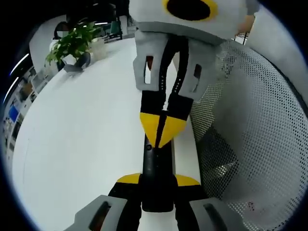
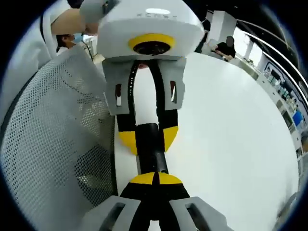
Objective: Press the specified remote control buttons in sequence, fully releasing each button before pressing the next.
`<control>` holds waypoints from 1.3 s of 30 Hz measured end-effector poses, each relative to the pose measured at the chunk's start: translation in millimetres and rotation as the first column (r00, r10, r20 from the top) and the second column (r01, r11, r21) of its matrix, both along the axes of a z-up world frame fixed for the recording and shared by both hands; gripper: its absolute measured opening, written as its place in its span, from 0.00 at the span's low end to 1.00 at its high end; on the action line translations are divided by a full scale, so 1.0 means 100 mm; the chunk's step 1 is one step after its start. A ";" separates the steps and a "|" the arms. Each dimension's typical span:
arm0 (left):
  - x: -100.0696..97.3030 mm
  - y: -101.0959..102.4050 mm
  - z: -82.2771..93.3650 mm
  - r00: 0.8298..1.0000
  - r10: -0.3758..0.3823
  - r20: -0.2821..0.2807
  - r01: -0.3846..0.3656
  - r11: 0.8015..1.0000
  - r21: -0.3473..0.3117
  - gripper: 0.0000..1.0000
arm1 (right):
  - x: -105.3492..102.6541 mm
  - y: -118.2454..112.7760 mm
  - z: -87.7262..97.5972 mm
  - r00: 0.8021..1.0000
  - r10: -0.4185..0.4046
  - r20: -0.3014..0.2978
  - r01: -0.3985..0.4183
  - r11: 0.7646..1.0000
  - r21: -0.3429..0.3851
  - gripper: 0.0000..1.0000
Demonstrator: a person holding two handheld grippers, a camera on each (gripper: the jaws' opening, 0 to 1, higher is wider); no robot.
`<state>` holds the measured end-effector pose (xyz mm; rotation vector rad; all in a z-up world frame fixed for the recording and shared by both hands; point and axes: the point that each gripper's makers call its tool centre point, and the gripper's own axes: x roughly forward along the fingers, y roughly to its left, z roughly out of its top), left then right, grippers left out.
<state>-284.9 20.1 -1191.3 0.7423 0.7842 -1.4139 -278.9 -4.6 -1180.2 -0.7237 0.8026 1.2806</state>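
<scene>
- Above the white table (image 1: 77, 139), close to its edge, the black remote control (image 1: 155, 173) is held lengthwise between two grippers that face each other head-on.
- Left gripper (image 1: 158, 185): its yellow-tipped jaws are clamped on the near end of the remote, one pad on each long side, as the left gripper view shows.
- Right gripper (image 2: 155, 179): in its own view the yellow tips meet with barely a seam, right over the remote's top face. Pressed together, then, and used as a single poking point rather than a clamp.
- In the left gripper view that same tip comes down on the remote about halfway along its body. Whether it sits on a button I cannot tell; the keys are too dark to make out.
- Handling, as I judge it: a slim, rigid plastic bar, light, smooth-sided and a little slippery. It will not bend, but it could pivot or slide out of a two-pad grip when pushed from above.
- Best hold looks like the one in use: the long edges at one end, well clear of the keypad, with the press straight down so it does not twist.
- A white mesh chair back (image 1: 260, 125) stands just beside the table edge, and a potted plant (image 1: 74, 43) sits far off on the table.
</scene>
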 end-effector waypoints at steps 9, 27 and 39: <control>0.00 0.00 0.00 1.000 0.006 -0.002 -0.006 1.000 -0.014 0.24 | 0.05 0.03 -0.02 0.999 0.024 -0.040 -0.025 1.000 -0.014 0.00; 0.00 -0.01 0.01 1.000 0.015 -0.005 -0.016 0.999 -0.029 0.24 | 0.08 0.07 -0.05 0.999 -0.016 -0.049 0.013 0.998 -0.064 0.00; 0.00 0.00 0.01 1.000 0.018 -0.012 -0.019 0.999 -0.036 0.24 | -0.10 0.15 0.02 0.999 -0.012 -0.043 0.014 0.999 0.037 0.00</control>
